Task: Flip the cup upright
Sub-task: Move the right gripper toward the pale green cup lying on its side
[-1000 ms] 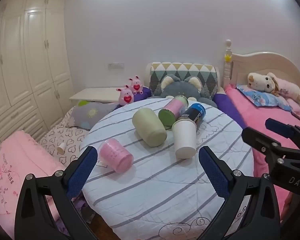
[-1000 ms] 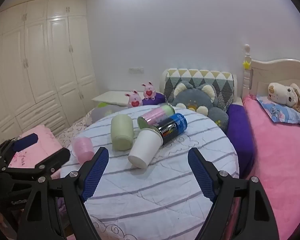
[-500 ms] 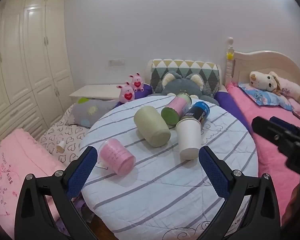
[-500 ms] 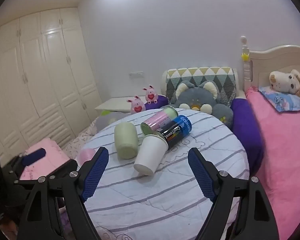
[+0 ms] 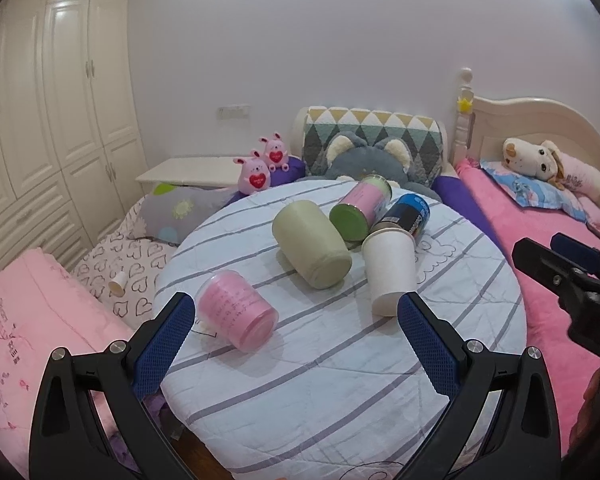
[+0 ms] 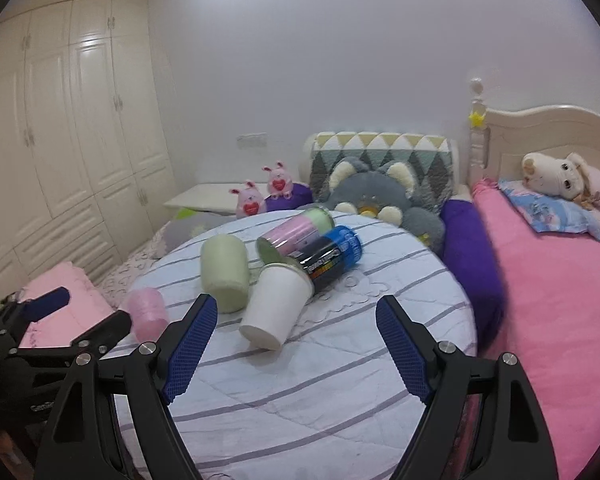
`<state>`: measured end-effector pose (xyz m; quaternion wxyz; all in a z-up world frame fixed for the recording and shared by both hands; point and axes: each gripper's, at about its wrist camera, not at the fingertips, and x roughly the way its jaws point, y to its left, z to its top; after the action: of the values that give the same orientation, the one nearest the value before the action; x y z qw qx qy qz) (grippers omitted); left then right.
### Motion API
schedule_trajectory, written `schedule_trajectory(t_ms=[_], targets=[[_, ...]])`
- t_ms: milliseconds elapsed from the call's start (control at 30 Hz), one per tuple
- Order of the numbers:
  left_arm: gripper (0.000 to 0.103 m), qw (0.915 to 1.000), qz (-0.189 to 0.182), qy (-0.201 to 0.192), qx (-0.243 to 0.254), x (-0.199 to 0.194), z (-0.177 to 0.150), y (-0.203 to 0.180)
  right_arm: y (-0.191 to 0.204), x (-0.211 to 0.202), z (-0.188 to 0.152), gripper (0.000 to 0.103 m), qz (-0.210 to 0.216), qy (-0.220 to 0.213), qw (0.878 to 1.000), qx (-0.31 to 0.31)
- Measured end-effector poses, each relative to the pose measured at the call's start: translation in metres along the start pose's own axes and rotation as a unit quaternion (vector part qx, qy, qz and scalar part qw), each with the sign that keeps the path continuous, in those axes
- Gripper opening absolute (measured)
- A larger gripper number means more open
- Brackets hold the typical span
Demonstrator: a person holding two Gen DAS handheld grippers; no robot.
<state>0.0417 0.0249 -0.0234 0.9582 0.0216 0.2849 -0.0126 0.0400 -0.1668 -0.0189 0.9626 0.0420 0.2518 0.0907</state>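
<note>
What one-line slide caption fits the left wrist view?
Open left gripper faces five cups lying tipped on a striped round table, pink cup nearest.

Counter cloth was white with grey stripes; cups: pink, sage green, white; claw pads blue.

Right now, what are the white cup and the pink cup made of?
The white cup looks like paper: matte, plain white, with a thin rolled rim. The pink cup looks like plastic: see-through at the edges, slightly glossy, with faint print on it. Both lie on their sides on the striped tablecloth.
</note>
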Motion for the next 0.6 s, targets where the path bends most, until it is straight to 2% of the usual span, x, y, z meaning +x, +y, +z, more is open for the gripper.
schedule_trajectory(t_ms=[600], targets=[[0.102, 0.9995, 0.012, 0.017, -0.024, 0.026, 0.010, 0.032, 0.017, 0.041, 0.005, 0.083, 0.023, 0.041, 0.999, -0.010]])
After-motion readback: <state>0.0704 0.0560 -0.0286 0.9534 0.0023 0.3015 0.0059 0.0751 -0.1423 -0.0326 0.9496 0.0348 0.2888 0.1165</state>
